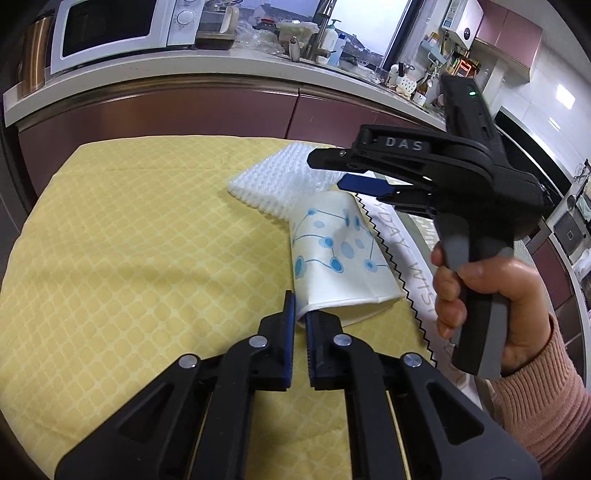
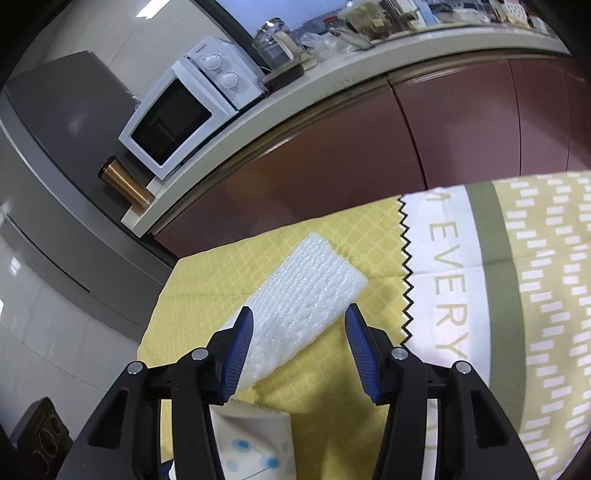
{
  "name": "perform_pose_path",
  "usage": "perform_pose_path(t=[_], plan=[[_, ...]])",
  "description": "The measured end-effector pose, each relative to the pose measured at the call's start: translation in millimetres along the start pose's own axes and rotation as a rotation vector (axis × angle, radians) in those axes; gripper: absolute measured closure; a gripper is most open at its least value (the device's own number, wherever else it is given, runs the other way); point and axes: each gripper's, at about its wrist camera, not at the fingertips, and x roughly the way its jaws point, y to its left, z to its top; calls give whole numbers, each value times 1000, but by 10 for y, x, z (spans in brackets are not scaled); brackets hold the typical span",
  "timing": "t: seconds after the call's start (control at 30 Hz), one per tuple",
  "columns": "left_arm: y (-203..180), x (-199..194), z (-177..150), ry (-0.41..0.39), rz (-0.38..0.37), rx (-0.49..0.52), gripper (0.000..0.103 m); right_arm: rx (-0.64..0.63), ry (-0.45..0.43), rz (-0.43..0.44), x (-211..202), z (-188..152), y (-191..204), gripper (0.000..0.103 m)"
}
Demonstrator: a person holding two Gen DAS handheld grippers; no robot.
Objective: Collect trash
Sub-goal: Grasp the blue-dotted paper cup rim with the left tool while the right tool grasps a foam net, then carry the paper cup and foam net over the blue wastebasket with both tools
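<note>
A flattened white paper cup (image 1: pixel 340 258) with blue dots lies on the yellow tablecloth (image 1: pixel 140 251). My left gripper (image 1: pixel 300 314) is shut on the cup's rim at its near end. A white foam net sleeve (image 1: pixel 269 184) lies just beyond the cup. My right gripper (image 1: pixel 332 168) hovers over the sleeve's right part, held in a hand. In the right wrist view the right gripper (image 2: pixel 299 325) is open, its blue pads either side of the foam sleeve (image 2: pixel 306 299), just above it. The cup (image 2: pixel 255 446) shows at the bottom of that view.
A white and green printed cloth (image 2: pixel 517 295) with a zigzag edge covers the table's right part. Behind the table run dark red cabinets (image 1: pixel 184 122) under a counter with a white microwave (image 1: pixel 122 29), bottles and kitchenware. A grey fridge (image 2: pixel 55 147) stands left.
</note>
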Motion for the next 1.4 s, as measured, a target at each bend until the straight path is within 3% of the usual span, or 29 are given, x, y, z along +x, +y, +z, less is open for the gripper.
perform_pose_path(t=[0.1,0.27,0.4,0.9,1.4], plan=[[1,-49,-32,-3,-1,3,97,24,14,8,62,-10,-32,56],[66,-143,-30,-21,-3,-5,98,50,27,24,121,-34,-106,82],[158,-241,-30,-35,-7,-22,98,45,11,42,81,-46,-103,91],[579,-741,-267,-98,41,-58,98,13,-81,83,-294,-123,36,92],[814,-1162,-528,-140,95,-55,98,-39,-94,167,-661,-466,344,92]])
